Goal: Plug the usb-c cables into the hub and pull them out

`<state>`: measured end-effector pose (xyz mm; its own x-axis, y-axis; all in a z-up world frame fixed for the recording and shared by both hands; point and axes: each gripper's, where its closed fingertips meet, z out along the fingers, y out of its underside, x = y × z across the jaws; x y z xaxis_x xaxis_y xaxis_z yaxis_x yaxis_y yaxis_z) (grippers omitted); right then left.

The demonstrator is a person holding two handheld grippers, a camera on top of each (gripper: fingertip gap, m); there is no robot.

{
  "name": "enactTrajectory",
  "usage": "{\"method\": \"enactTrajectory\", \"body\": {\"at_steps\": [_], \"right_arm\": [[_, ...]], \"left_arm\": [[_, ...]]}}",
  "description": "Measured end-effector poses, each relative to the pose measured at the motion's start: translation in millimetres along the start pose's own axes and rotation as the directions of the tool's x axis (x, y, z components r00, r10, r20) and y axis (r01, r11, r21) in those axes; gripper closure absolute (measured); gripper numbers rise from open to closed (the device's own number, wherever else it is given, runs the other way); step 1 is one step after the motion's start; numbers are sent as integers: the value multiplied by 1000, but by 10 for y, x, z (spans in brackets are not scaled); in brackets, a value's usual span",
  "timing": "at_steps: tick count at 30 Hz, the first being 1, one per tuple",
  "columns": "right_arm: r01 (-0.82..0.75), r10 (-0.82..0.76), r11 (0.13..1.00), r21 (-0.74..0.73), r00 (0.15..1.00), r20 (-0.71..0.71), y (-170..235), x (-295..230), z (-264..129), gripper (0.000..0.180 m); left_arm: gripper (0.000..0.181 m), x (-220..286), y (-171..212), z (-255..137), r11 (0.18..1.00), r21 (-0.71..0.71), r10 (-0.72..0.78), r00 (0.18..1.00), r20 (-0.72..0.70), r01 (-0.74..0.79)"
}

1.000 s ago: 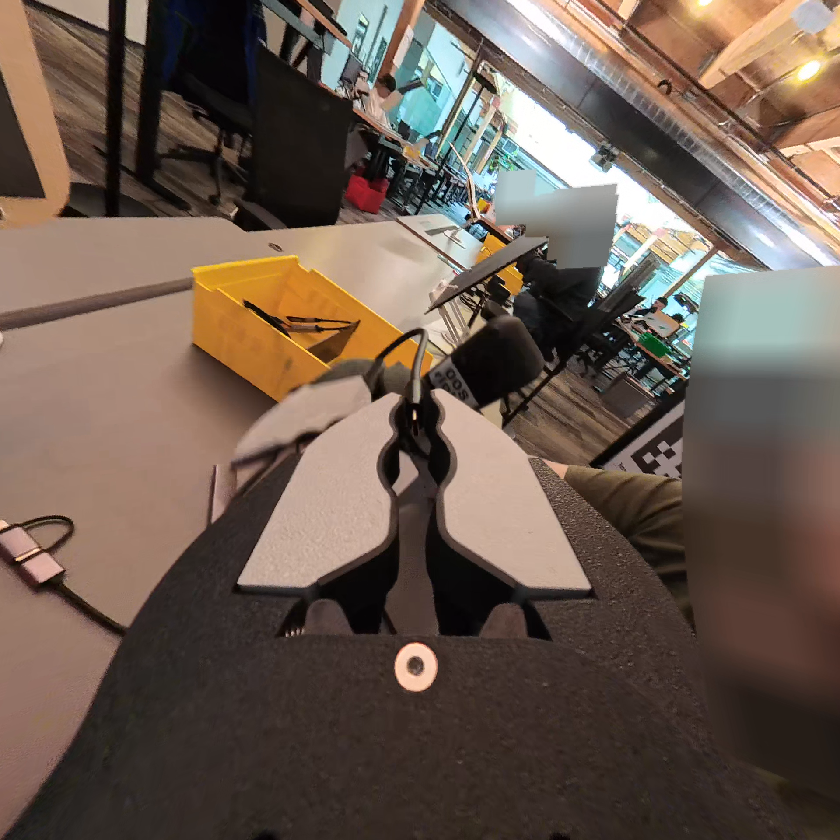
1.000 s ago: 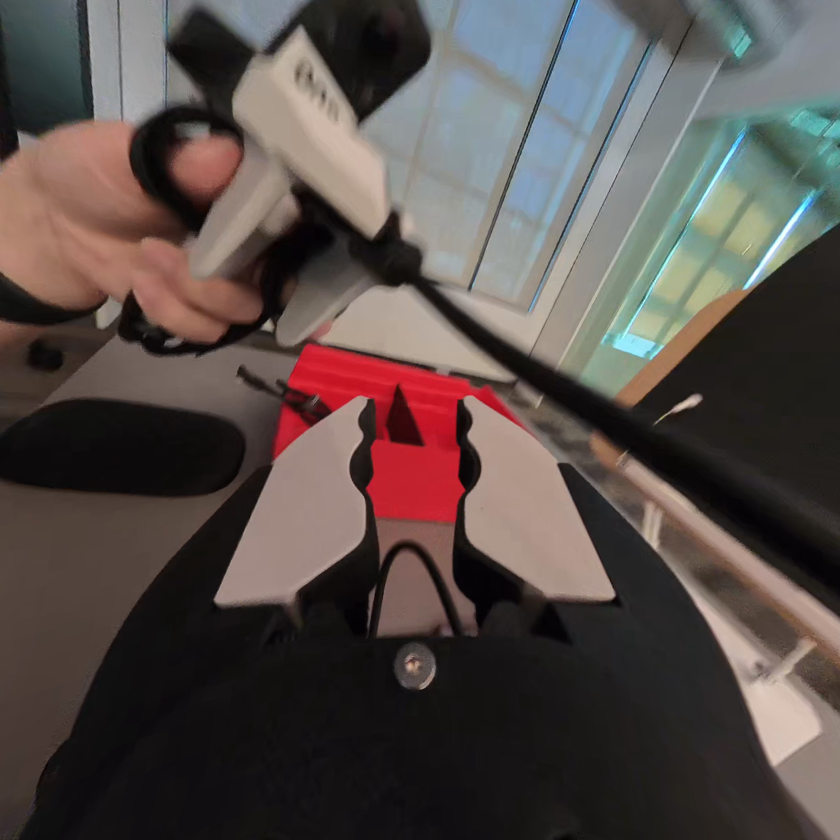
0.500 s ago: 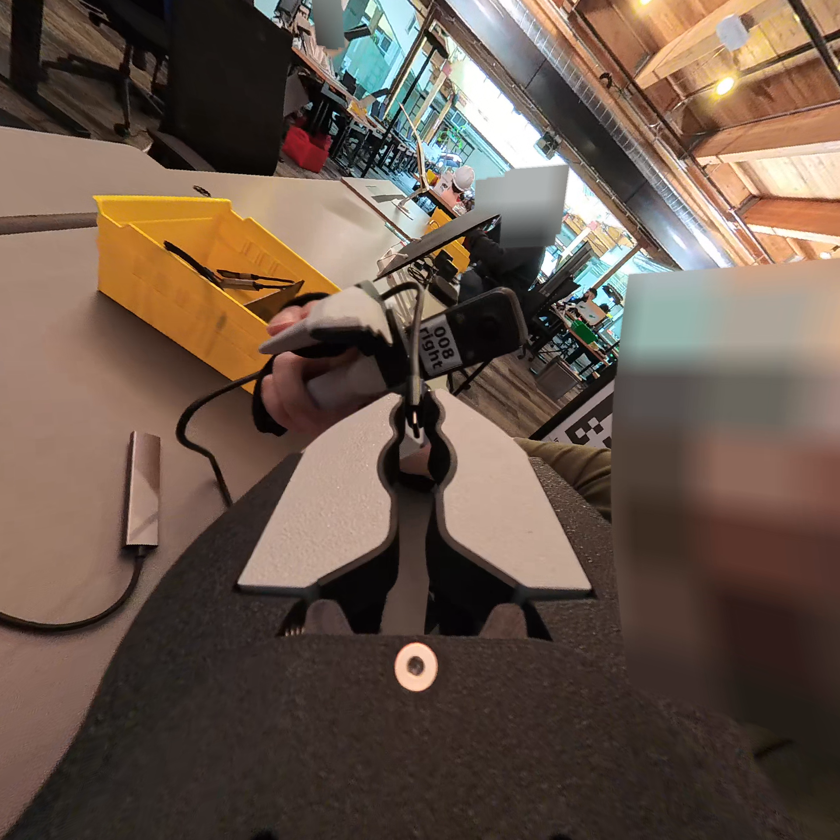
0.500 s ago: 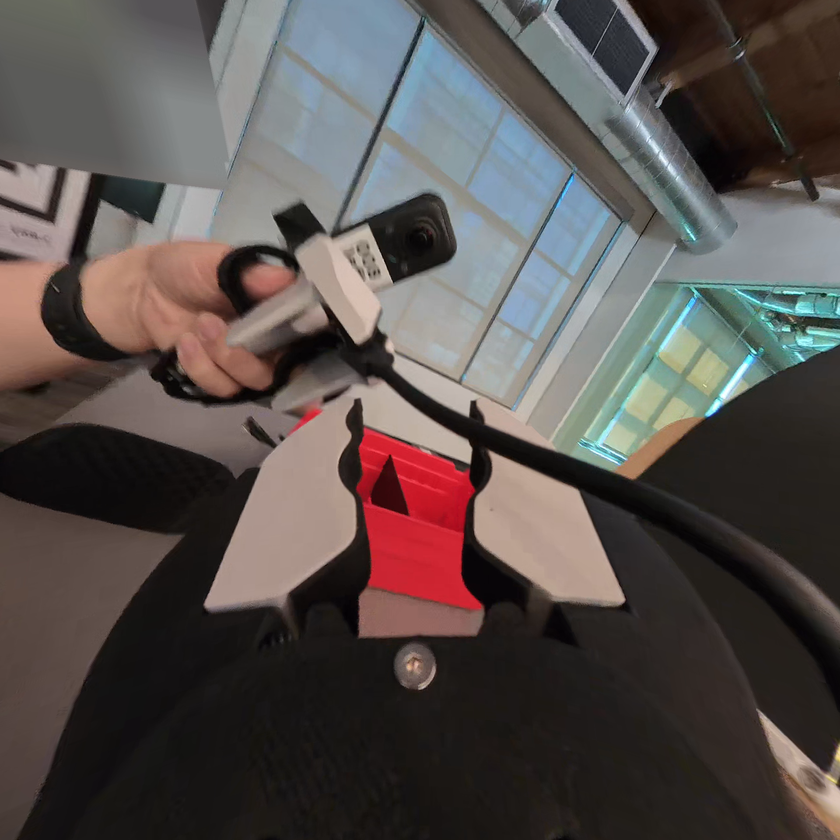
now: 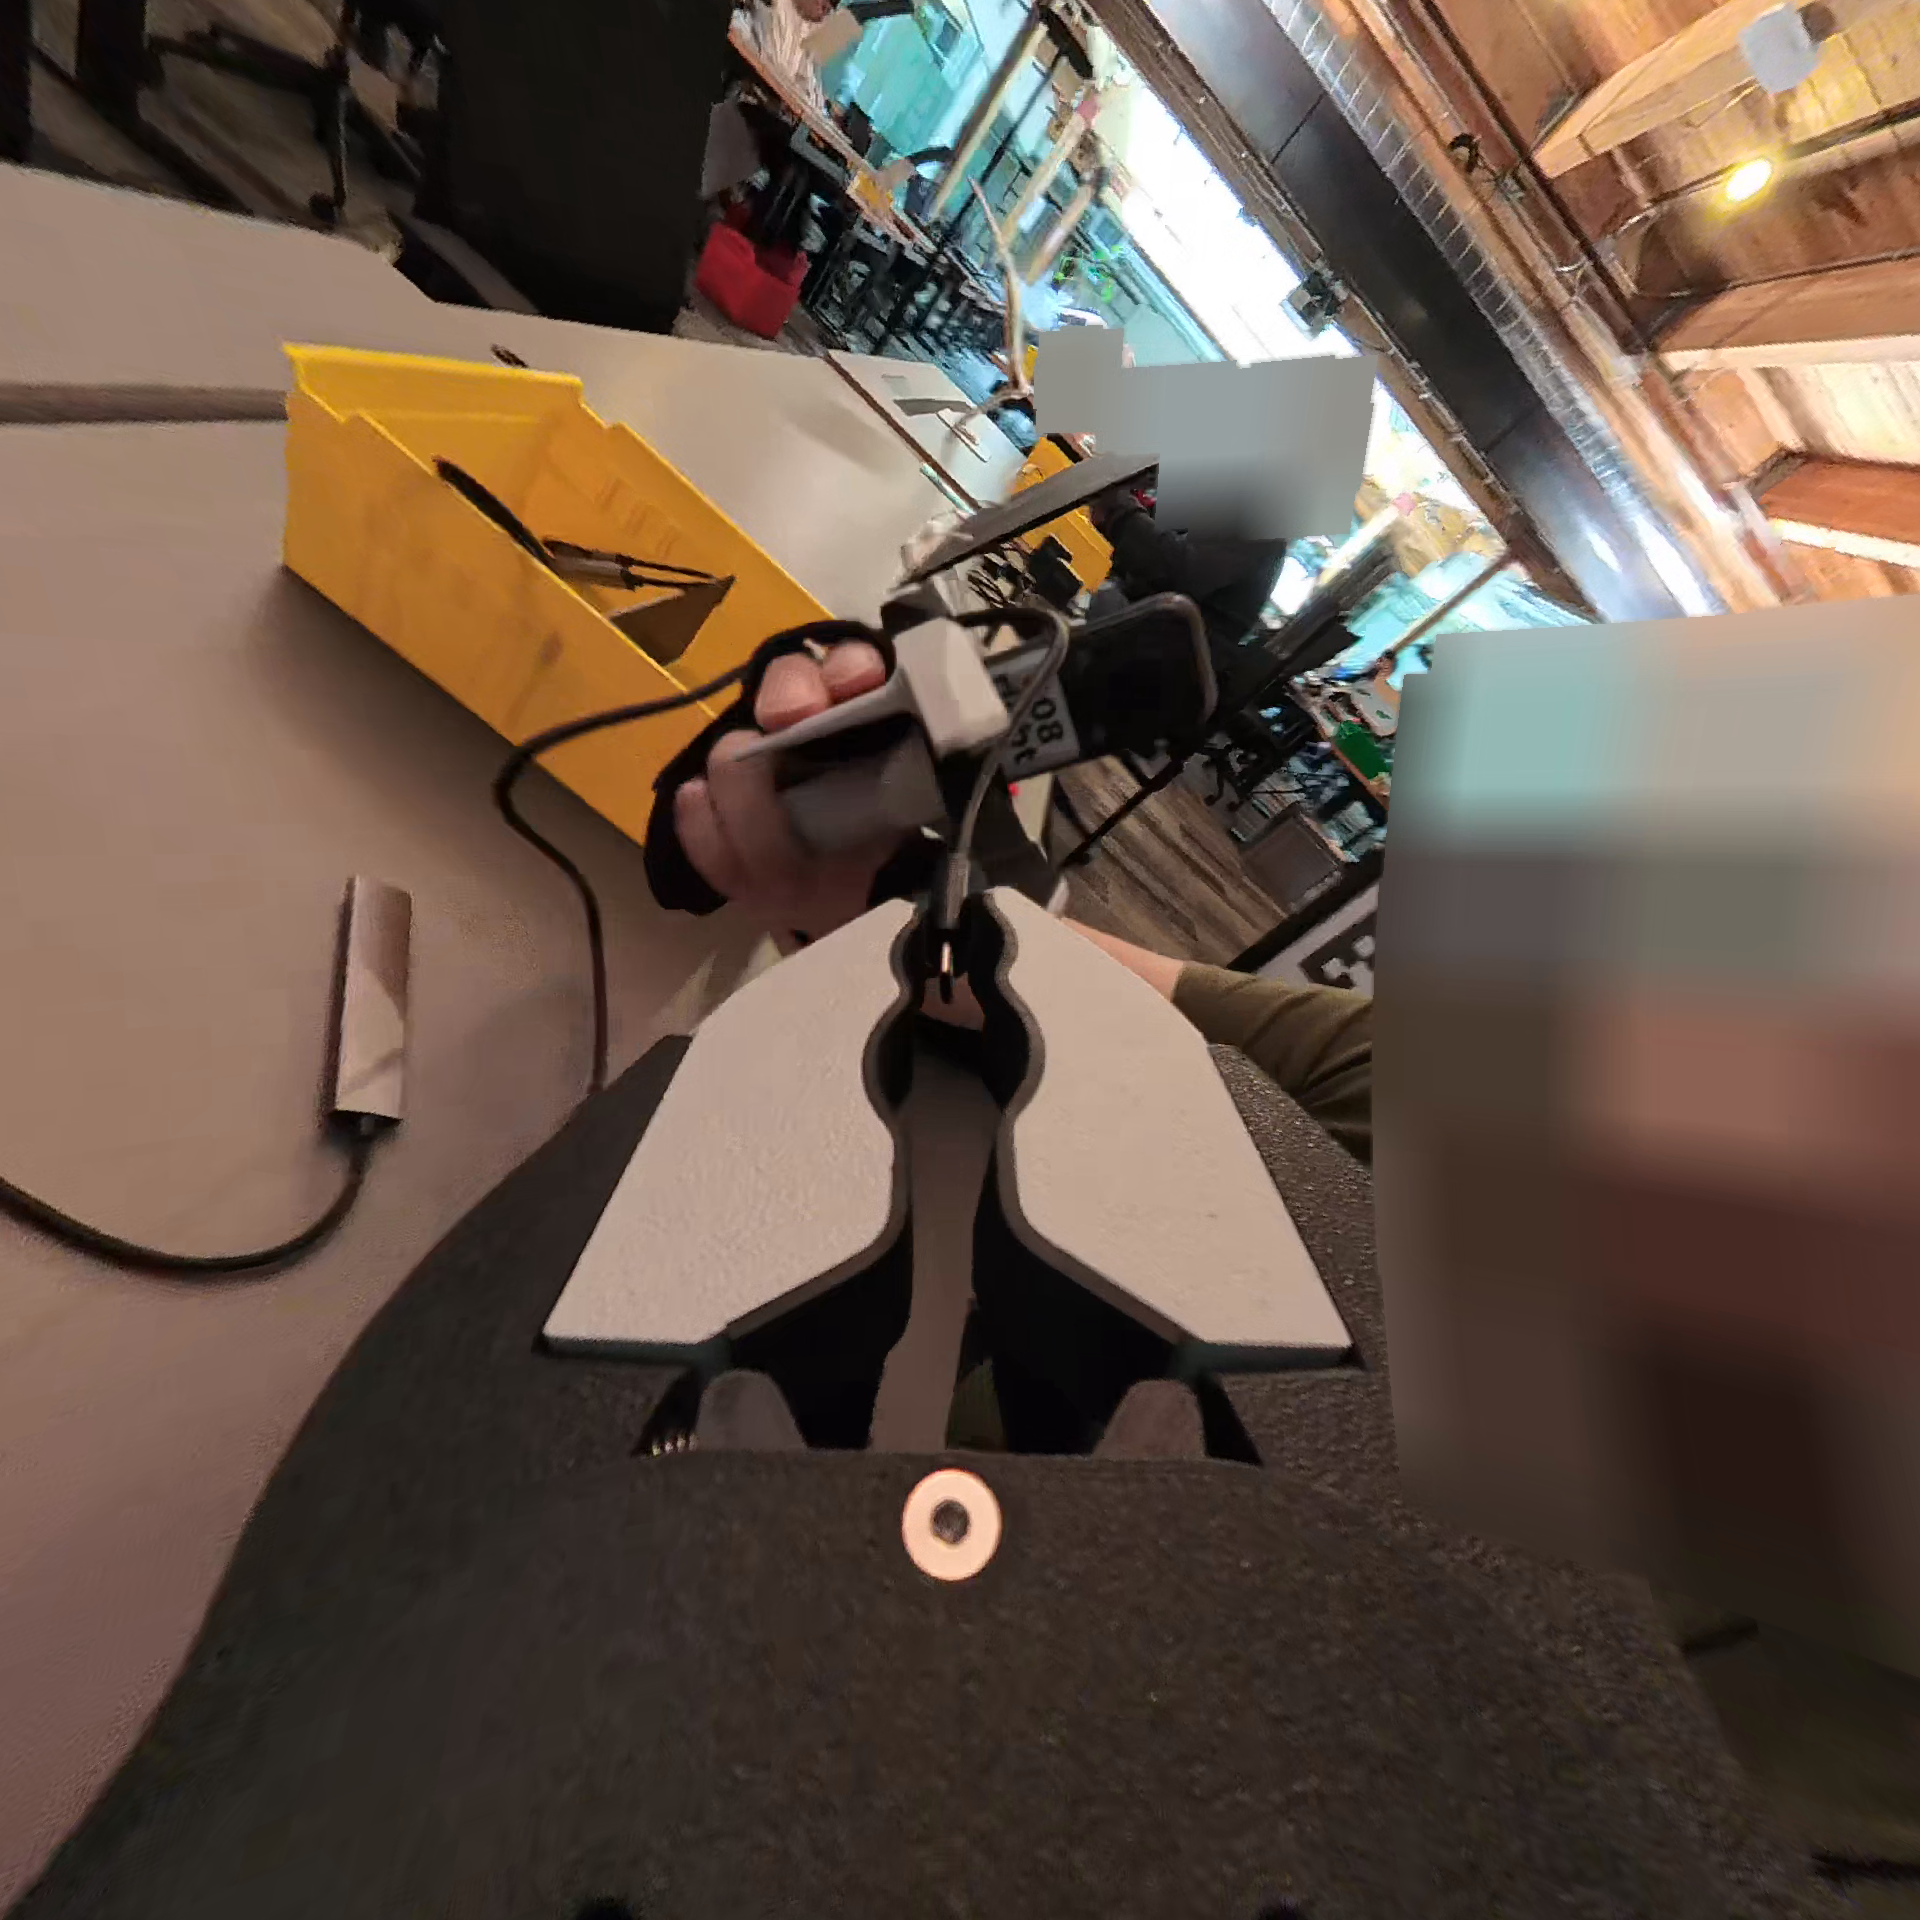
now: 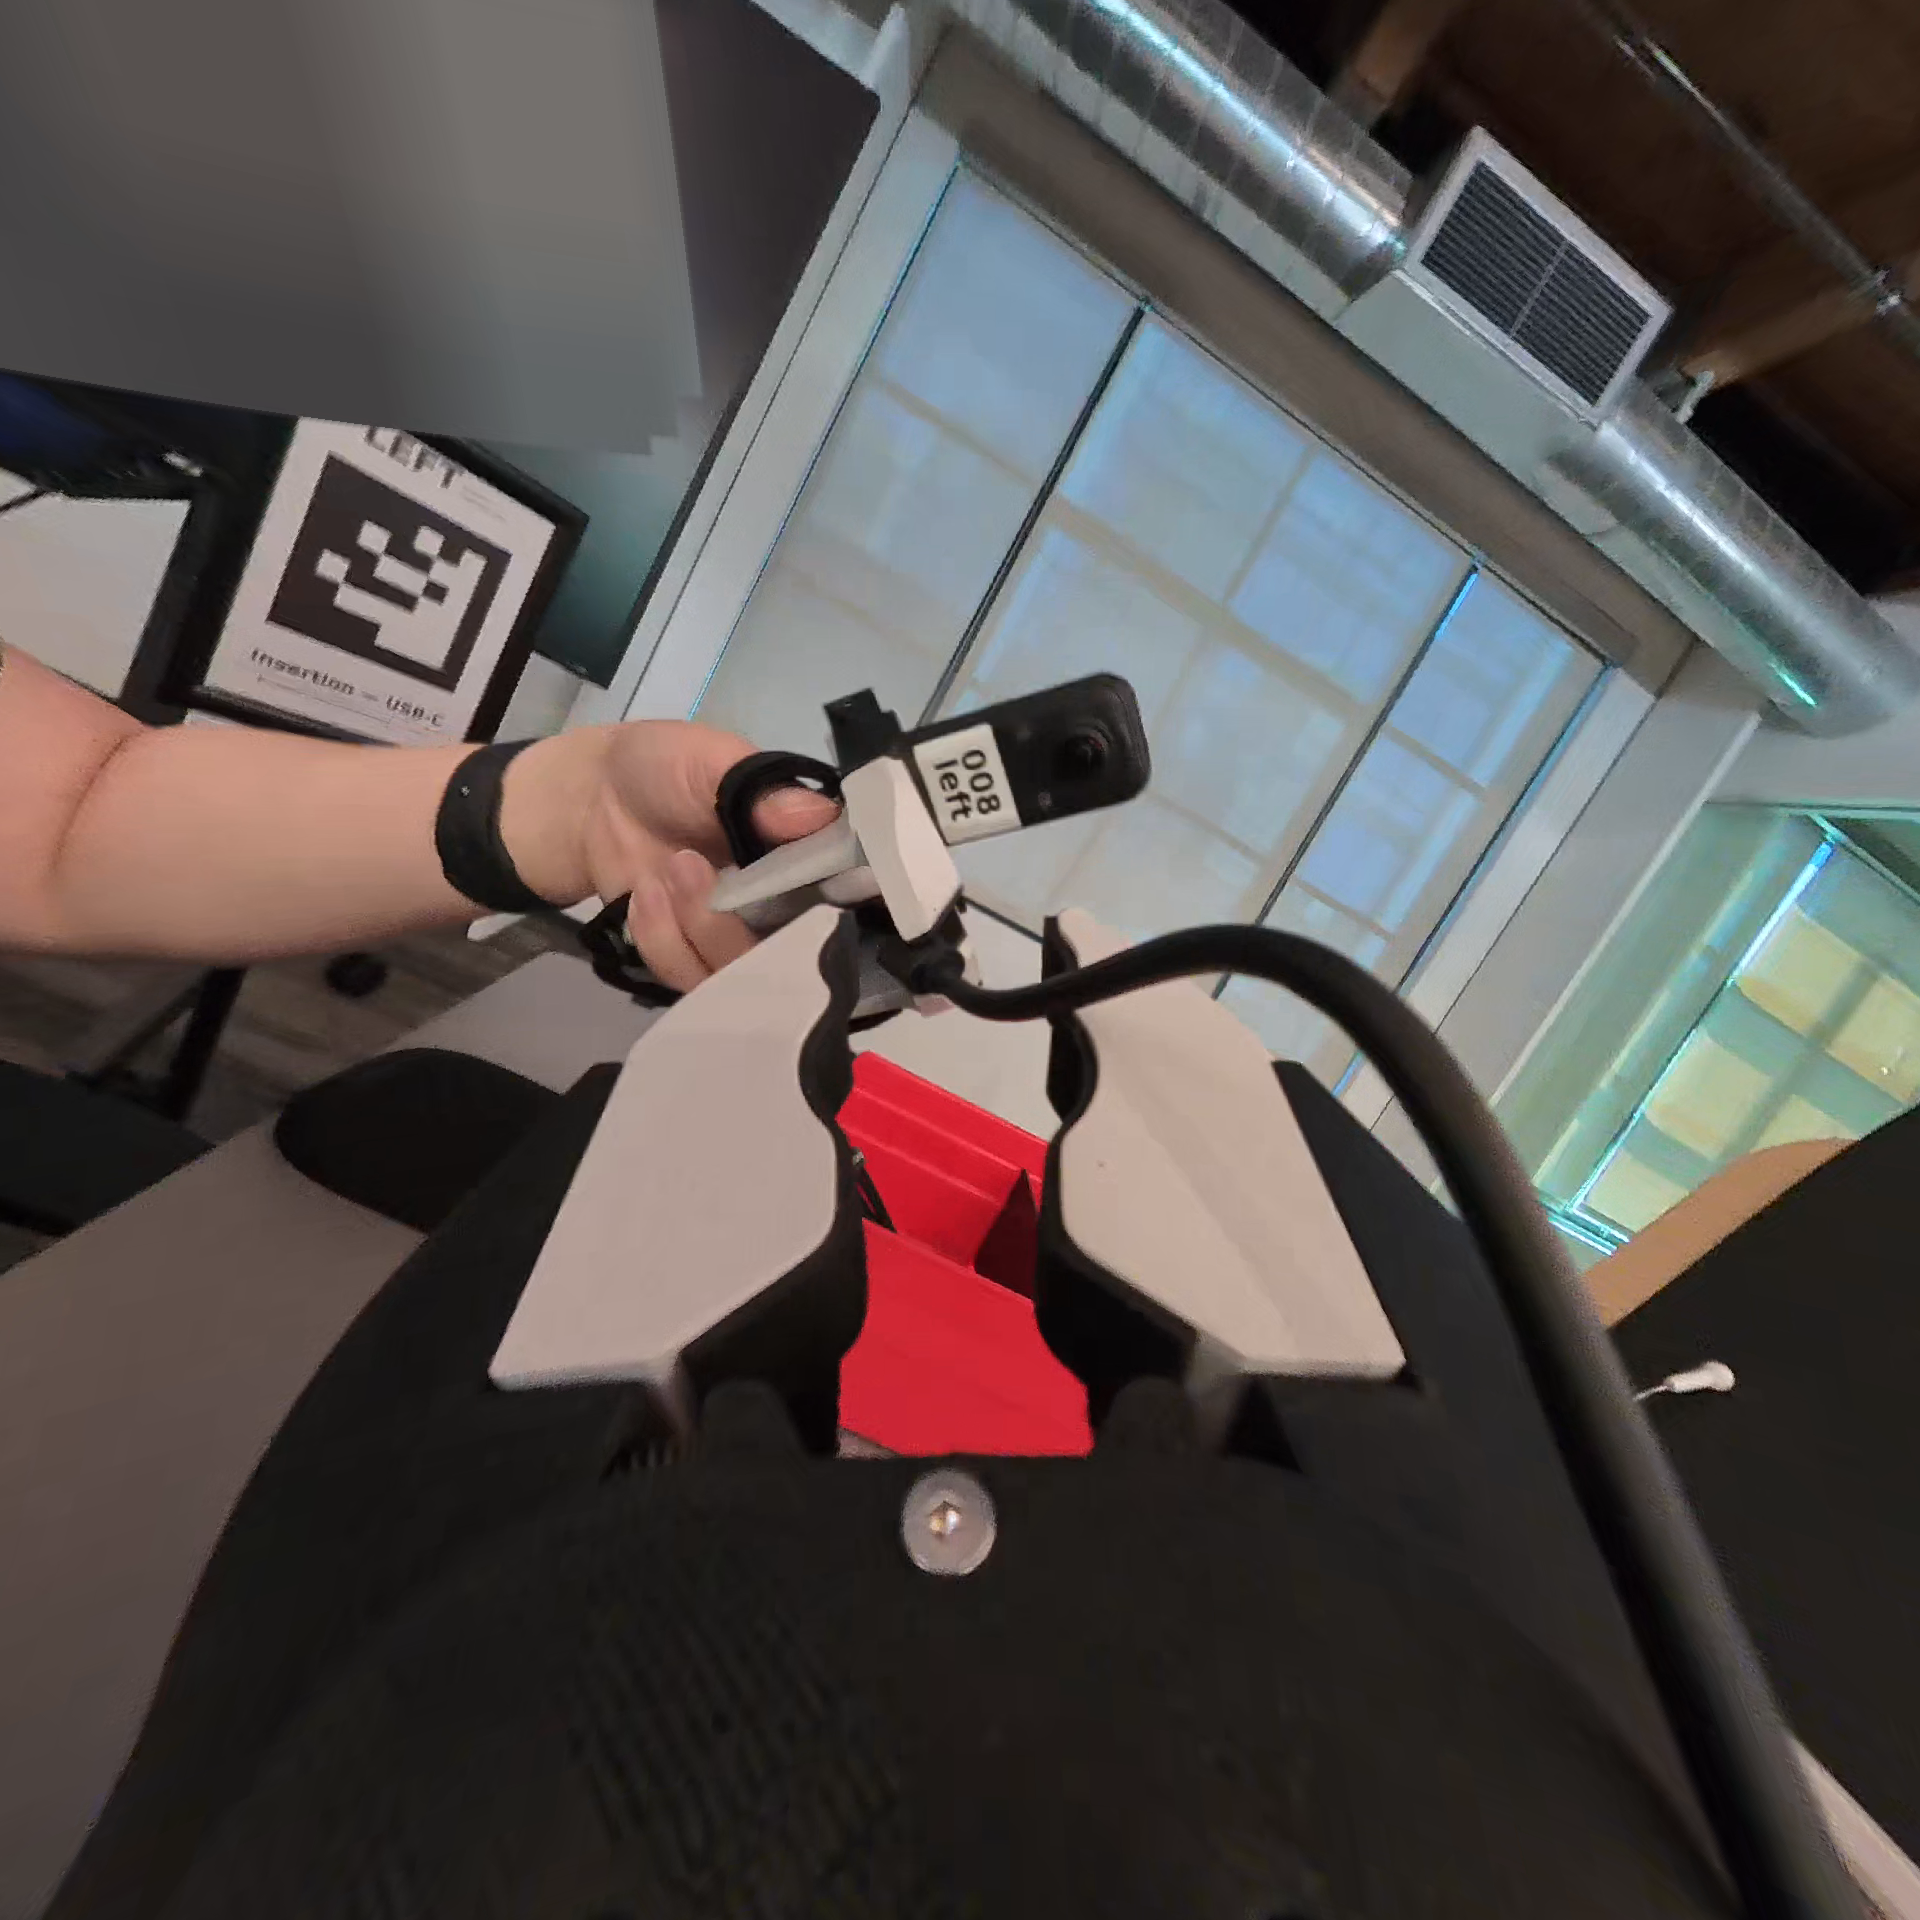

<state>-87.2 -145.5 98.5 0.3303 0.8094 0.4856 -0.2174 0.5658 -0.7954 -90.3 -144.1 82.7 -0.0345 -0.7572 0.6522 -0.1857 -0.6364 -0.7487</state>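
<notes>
Over on the left of the grey table (image 5: 156, 727) lies the slim grey hub (image 5: 369, 1003), flat on the surface with its own dark lead (image 5: 187, 1252) curling away from its near end. Beyond the hub sits a yellow bin (image 5: 457, 582) with tools inside it. Between hub and bin a thin black usb-c cable (image 5: 582, 935) loops across the table and climbs. Up in the air, well apart from the hub, the left gripper (image 5: 948, 935) has its tips pinched together on that cable's plug (image 5: 943, 951), which hangs down from above. Right behind the plug, a hand (image 5: 769, 821) grips the right gripper's handle. In the right wrist view, the right gripper (image 6: 948, 951) stands with its fingers apart, nothing between them, a red bin (image 6: 935, 1320) beyond and a thick black cable (image 6: 1403, 1091) arcing past.
</notes>
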Motion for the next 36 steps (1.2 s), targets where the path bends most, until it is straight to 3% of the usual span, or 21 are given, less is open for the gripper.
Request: {"method": "enactTrajectory", "body": {"at_steps": [1,7,15,20,36], "right_arm": [[22,-22,1000,-14,1000,19,19,-18,-8,147],[138,-130,983,-118,989,76,150,-46,-51,169],[251,-190,927,-281,956,225,361,-156,-102,165],[272,-211,925,-266,949,234,372,-189,-99,173],[241,-161,930,-278,946,281,385,-257,-120,174]], "left_arm": [[174,-8,18,5,1000,-5,-25,999,-22,24],[174,-96,89,9,997,-57,-54,998,-21,53],[174,-185,187,4,987,-141,-69,997,24,72],[173,-201,229,11,982,-169,-82,996,34,87],[173,-200,305,26,975,-198,-95,995,27,98]]}}
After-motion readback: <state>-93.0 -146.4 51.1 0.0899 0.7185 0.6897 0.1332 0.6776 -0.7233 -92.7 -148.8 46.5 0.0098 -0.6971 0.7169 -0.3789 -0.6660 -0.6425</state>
